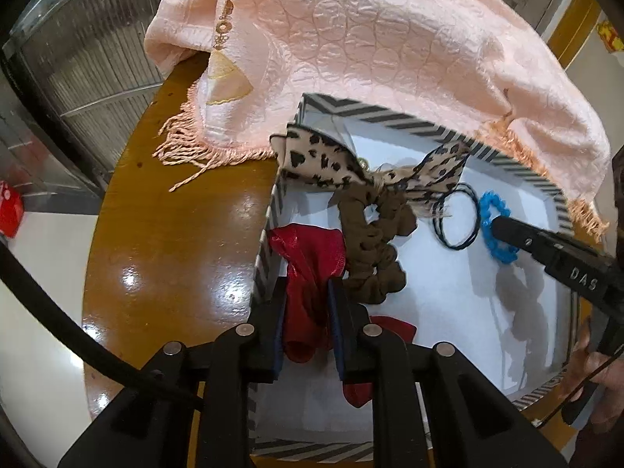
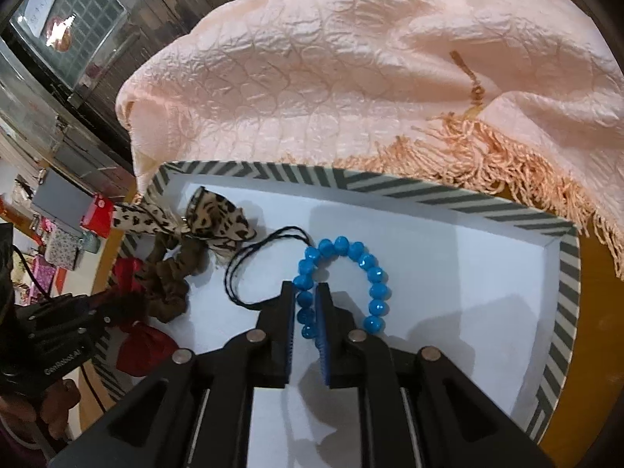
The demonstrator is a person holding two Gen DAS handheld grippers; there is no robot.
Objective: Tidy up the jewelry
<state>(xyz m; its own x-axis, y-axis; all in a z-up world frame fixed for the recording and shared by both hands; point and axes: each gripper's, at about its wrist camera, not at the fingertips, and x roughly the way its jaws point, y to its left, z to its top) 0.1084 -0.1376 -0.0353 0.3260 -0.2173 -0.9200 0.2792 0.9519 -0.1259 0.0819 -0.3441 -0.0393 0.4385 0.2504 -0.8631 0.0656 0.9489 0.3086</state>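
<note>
Counter point(image 1: 187, 234): glossy brown wood, carrying a striped box point(image 1: 269, 210) with a white floor; a peach fringed cloth point(image 1: 390, 39) is draped over the box's far rim.
Left claw point(image 1: 306, 312): closed on a red fabric piece point(image 1: 312, 249) at the left end of the box, the cloth bunched between the pads; it hangs over the box floor close to the left wall.
Box, left part: a brown scrunchie point(image 1: 374, 257) with a leopard-print bow point(image 1: 343, 163) lies just beside the red fabric, the bow's tail trailing over the left rim.
Box, middle: a thin black cord loop point(image 2: 265, 265) lies on the white floor, touching or nearly touching the beads.
Blue bead bracelet point(image 2: 343, 273): in the middle of the box, arched, one end running between the pads of the right claw.
Right claw point(image 2: 306, 312): only narrowly parted, with beads in the gap; whether the pads press on them cannot be told.
Risk, beads: a loose hold on round, faceted beads could let the bracelet slip and fall back.
Risk, cord: lifting the bracelet may drag the cord loop along if it is caught.
Risk, cloth: the fringe point(image 2: 487, 148) overhangs the far rim and could snag.
</note>
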